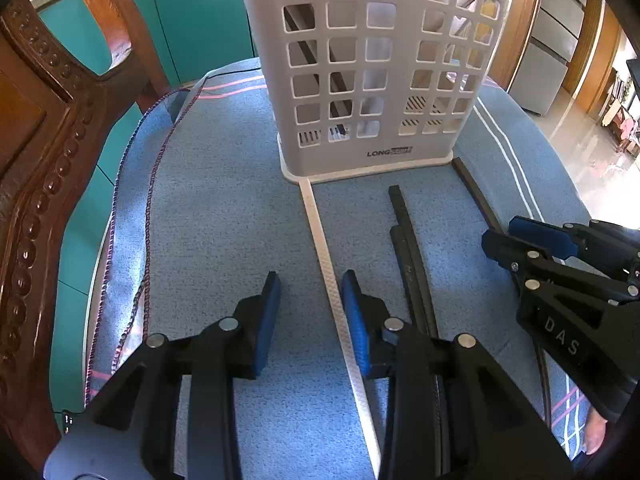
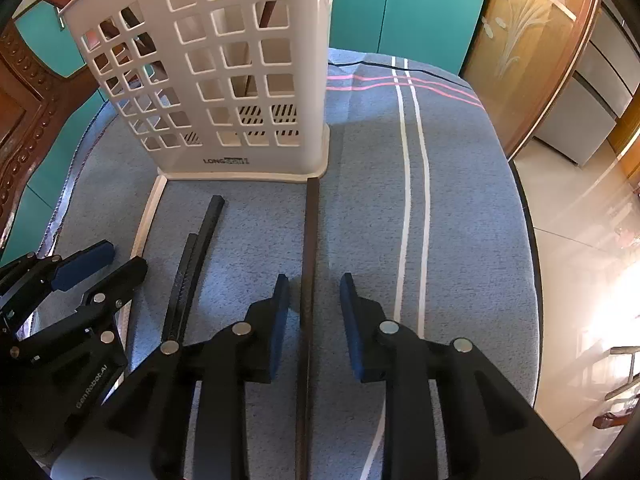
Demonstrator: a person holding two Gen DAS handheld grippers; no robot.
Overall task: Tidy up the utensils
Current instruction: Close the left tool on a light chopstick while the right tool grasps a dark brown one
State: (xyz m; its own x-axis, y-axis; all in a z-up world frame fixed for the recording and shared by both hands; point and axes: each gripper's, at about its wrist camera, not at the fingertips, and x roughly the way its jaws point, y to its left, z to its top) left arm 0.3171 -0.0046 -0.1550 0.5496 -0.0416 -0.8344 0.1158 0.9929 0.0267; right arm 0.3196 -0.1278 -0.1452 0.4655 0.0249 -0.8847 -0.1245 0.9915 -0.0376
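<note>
Four chopsticks: one white (image 1: 320, 240), three dark (image 2: 308, 240); perhaps more in holder (image 1: 372, 60). Both grippers (image 1: 310, 300) (image 2: 314, 300) wide, empty.

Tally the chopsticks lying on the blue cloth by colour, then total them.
White chopstick: 1
Black chopsticks, a pair lying together: 2
Dark brown chopstick: 1
Total: 4

At least one more dark stick stands inside the white holder; it is not counted.

Both the left gripper (image 1: 310, 316) and right gripper (image 2: 314, 316) are black plastic with blue pads (image 1: 266, 320), silver screws and white lettering.
</note>
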